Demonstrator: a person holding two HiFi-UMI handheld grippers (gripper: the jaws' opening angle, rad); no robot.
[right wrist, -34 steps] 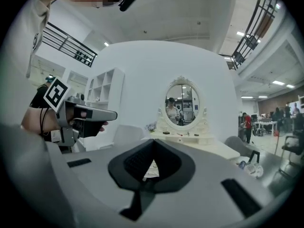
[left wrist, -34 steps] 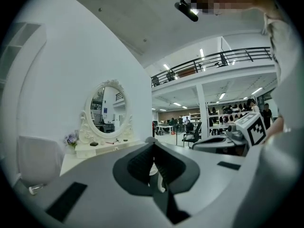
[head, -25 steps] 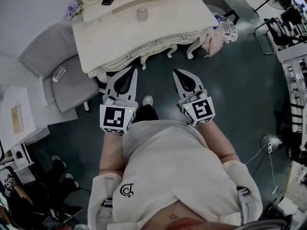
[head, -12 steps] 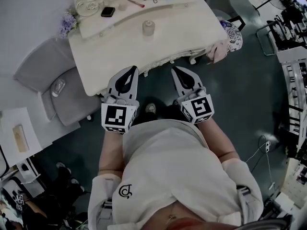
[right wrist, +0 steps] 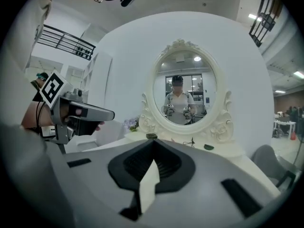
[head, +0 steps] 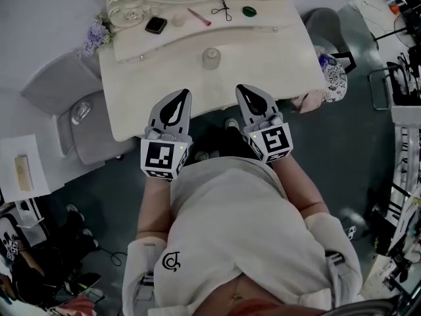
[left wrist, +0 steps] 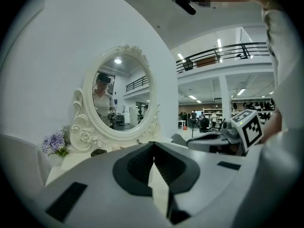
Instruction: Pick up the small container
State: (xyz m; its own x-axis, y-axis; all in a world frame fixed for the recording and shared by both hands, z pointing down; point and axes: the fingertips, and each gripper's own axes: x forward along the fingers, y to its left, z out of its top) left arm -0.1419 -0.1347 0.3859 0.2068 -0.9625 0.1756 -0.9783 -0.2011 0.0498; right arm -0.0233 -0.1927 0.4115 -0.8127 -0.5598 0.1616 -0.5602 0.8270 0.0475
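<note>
The small container [head: 210, 58], a pale round jar, stands upright in the middle of the cream dressing table [head: 145, 97] in the head view. My left gripper [head: 181, 95] and right gripper [head: 241, 88] hover side by side over the table's front edge, tips pointing toward the jar, which lies between and beyond them. Both are shut with nothing held. In the left gripper view the jaws of the left gripper [left wrist: 153, 144] meet at the tip, and the jar is hidden behind them. The right gripper [right wrist: 153, 141] looks the same in its own view.
An oval mirror [right wrist: 184, 94] stands at the table's back. Along the back shelf lie a black case [head: 156, 25], a pink stick [head: 198, 16], scissors [head: 222, 9] and a green piece [head: 248, 10]. Purple flowers [head: 97, 29] sit at the left corner. A grey chair [head: 79, 110] is left.
The person has stepped toward the table; it now lies nearer and under both gripper tips, which were over the floor before. Both grippers stay shut.
</note>
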